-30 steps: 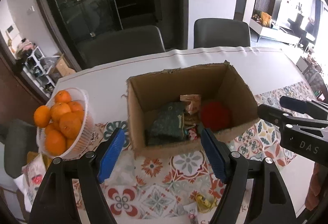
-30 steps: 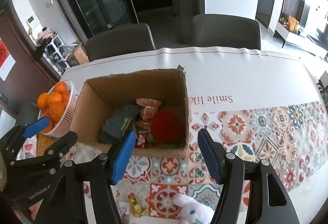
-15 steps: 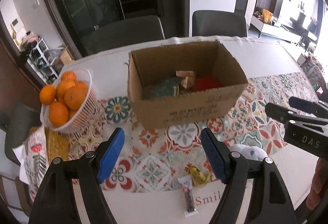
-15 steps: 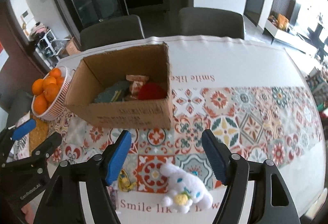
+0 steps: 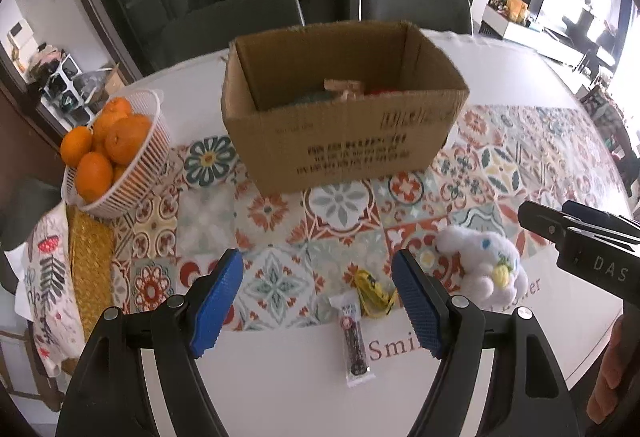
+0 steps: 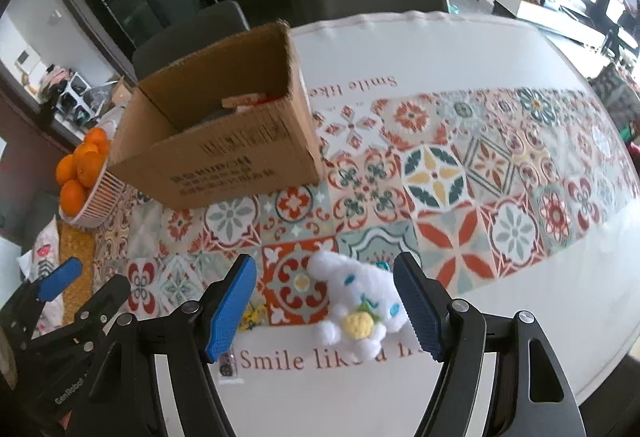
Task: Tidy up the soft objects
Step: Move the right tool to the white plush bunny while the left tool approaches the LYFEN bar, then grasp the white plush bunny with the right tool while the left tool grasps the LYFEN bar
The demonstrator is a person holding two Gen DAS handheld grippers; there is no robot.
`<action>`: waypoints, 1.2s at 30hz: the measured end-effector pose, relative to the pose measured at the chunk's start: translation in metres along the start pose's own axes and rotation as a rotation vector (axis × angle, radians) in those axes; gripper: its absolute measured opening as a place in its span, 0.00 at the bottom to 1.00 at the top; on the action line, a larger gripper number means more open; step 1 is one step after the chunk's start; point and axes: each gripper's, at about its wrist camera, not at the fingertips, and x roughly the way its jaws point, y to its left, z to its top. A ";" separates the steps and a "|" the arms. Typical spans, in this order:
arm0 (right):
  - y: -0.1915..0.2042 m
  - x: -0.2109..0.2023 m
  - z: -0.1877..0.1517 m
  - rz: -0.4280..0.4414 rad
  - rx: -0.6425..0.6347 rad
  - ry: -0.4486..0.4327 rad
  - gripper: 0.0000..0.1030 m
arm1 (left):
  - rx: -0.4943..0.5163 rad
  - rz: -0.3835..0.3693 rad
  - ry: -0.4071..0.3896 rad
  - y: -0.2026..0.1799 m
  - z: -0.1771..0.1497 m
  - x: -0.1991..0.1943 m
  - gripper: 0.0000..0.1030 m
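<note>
1. Cloth (image 5: 48, 289): printed with flowers, at the far-left table edge, partly under a woven yellow mat (image 5: 90, 269).
2. Basket (image 5: 136, 165): white, ribbed, on the mat's far end; heaped with oranges (image 5: 120, 137).
3. Left gripper (image 5: 318, 301): blue-padded jaws wide apart, holding nothing, over the near part of the table (image 5: 280, 377).
4. Box (image 5: 344, 133): open cardboard, far centre on the patterned runner (image 5: 280, 221), right of the basket. Inside, only partly seen over the near wall: a tan packet, something dark green and something red.
5. Dark bar (image 5: 354, 341): clear-wrapped snack, on bare white table at the near edge, between the left gripper's jaws as seen from its camera.
6. Yellow wrapper (image 5: 372, 291): crumpled, just beyond the bar, on the runner's near border.
7. Plush (image 6: 360, 301): white bunny-like toy with blue eyes and a yellow tuft on its front; lies on its side at the runner's near edge, above the printed word "Smile", right of the wrapper and well apart from the box.
8. Right gripper (image 6: 324, 307): jaws wide apart, one on each side of the plush in its own camera; whether the pads touch the toy cannot be told. In the left camera it shows side-on at the right edge (image 5: 576, 233), near the plush.
9. Chairs (image 5: 416, 5): two, dark, at the far side of the table.
</note>
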 end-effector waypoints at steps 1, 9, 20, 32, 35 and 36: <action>-0.003 0.003 -0.004 -0.003 0.012 0.010 0.70 | 0.001 -0.005 0.015 -0.001 -0.003 0.003 0.74; -0.021 0.029 -0.028 0.000 0.101 0.089 0.70 | 0.013 -0.039 0.116 -0.009 -0.023 0.031 0.74; -0.027 0.056 -0.052 0.012 0.179 0.174 0.70 | -0.020 -0.103 0.227 -0.009 -0.044 0.063 0.73; -0.030 0.090 -0.054 -0.009 0.196 0.235 0.70 | -0.071 -0.138 0.372 -0.014 -0.064 0.110 0.62; -0.032 0.097 -0.052 -0.024 0.201 0.236 0.70 | -0.080 -0.130 0.392 -0.017 -0.067 0.120 0.58; -0.032 0.099 -0.051 -0.028 0.201 0.237 0.70 | -0.081 -0.125 0.395 -0.018 -0.068 0.122 0.57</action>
